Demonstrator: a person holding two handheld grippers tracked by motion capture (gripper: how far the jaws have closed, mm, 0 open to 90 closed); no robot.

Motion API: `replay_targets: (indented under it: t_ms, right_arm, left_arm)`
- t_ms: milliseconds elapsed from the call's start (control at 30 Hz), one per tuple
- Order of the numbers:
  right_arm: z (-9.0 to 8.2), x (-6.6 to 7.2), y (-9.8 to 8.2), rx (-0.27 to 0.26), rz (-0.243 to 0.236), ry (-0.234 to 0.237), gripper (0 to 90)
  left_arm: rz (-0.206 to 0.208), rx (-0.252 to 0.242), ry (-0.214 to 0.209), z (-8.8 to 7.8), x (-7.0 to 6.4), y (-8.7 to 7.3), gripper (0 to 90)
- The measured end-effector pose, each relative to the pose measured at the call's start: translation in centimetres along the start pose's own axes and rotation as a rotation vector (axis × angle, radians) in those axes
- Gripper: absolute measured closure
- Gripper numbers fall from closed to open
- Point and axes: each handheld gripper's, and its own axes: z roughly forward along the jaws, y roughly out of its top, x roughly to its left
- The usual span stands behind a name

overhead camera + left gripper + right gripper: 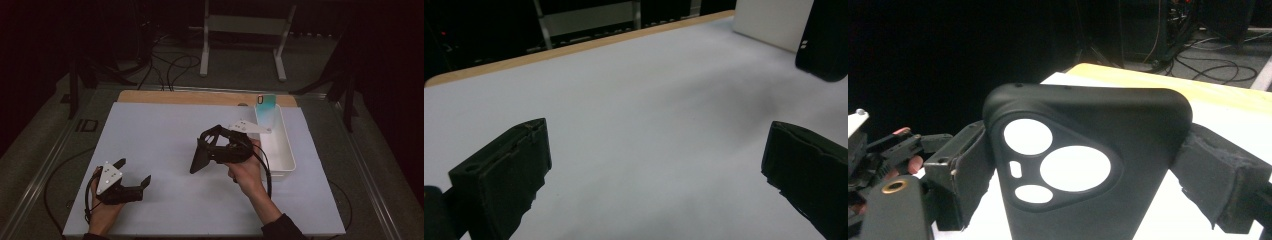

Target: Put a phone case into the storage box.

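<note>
Right gripper (1088,165) pinches a matte black phone case (1083,170); its three camera cutouts show in the right gripper view. Left gripper (134,172) spread, empty.

The counter (165,97) has a light wooden top, and its wood shows as a strip along the far edge. A large white sheet (160,140) lies flat on it and covers nearly all of the rest, reaching to the near edge. A long white tray (287,150) stands on the sheet at its right side, running from the far edge toward the near one, just beyond the fingers of the right gripper (205,150). A pale blue-green card with a dark mark (266,101) leans at the tray's far end. The sheet is bare between and ahead of the fingers of the left gripper (134,172).
</note>
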Motion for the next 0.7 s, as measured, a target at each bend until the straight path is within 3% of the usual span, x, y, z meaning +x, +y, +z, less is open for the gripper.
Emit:
replay_targets:
  t_ms: [367, 700]
  right_arm:
    - [0.4, -0.9, 0.3, -0.006, 0.003, -0.029, 14.1]
    - [0.5, -1.4, 1.4, -0.01, -0.037, -0.083, 14.1]
  left_arm:
    - [-0.024, -0.013, 0.01, 0.1, 0.5, -0.4, 0.0]
    - [-0.043, -0.021, 0.021, 0.0, 0.9, -0.5, 0.0]
